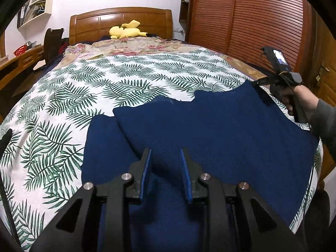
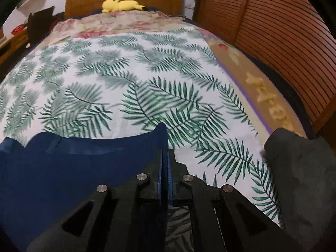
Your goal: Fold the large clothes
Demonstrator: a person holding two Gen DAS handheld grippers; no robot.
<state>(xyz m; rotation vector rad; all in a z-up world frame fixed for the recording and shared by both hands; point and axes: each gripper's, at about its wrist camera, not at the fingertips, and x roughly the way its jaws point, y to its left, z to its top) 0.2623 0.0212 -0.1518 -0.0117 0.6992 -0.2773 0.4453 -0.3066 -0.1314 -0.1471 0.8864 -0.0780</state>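
I am pinching the navy garment's (image 2: 69, 168) far right corner in the right gripper (image 2: 166, 153), cloth stretching leftward toward my left gripper (image 1: 166, 159), hovering part-open, gripping nothing.

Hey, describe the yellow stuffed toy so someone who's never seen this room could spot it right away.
Start at the wooden headboard at the far end of the bed. The yellow stuffed toy lies along its base, beyond the floral quilt. It is the only bright yellow, plain-coloured thing among the patterned bedding.
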